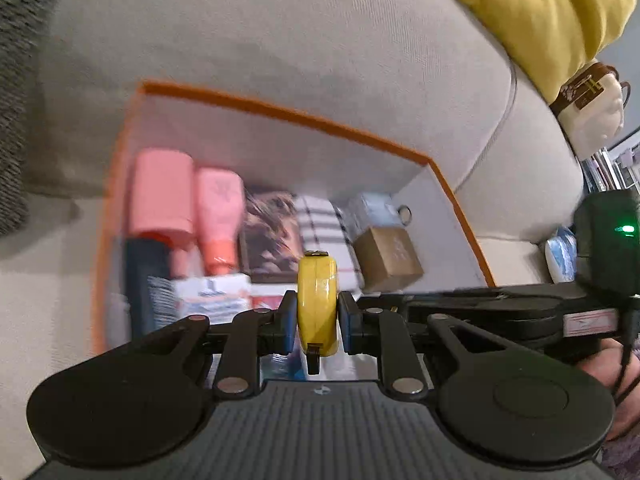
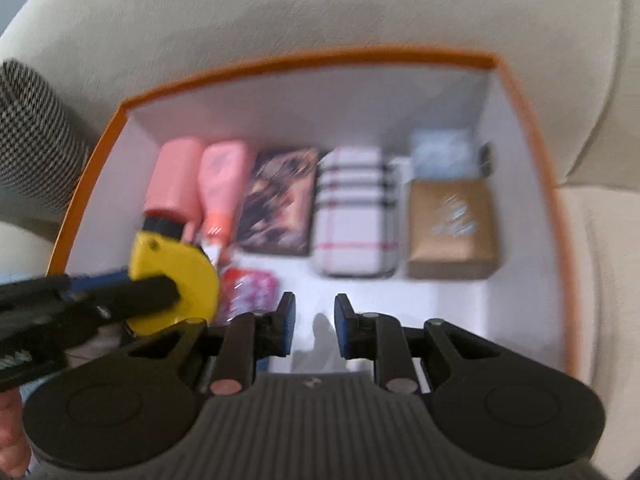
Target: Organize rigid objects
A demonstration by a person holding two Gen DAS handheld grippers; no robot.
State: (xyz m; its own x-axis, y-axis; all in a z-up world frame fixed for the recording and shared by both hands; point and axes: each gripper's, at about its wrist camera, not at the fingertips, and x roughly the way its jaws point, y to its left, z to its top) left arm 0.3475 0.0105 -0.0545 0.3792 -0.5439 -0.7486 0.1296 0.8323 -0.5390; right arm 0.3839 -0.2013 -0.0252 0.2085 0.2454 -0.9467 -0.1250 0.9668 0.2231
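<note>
A yellow tape measure (image 1: pixel 316 300) stands on edge between the pads of my left gripper (image 1: pixel 317 312), which is shut on it above the near left part of an orange-rimmed white box (image 1: pixel 280 110). In the right wrist view the same tape measure (image 2: pixel 176 276) hangs over the box's left side. My right gripper (image 2: pixel 315 320) is open with nothing between its fingers, pointing down over the bare white floor at the front of the box (image 2: pixel 304 58). Its black body (image 1: pixel 540 312) shows at the right of the left wrist view.
The box holds two pink bottles (image 2: pixel 176 176), a dark patterned box (image 2: pixel 280 200), a plaid case (image 2: pixel 354 208), a brown carton (image 2: pixel 450 228) and a red-pink packet (image 2: pixel 248 292). It sits on a beige sofa (image 1: pixel 320 32) with a yellow cushion (image 1: pixel 540 16) and a houndstooth cushion (image 2: pixel 32 140).
</note>
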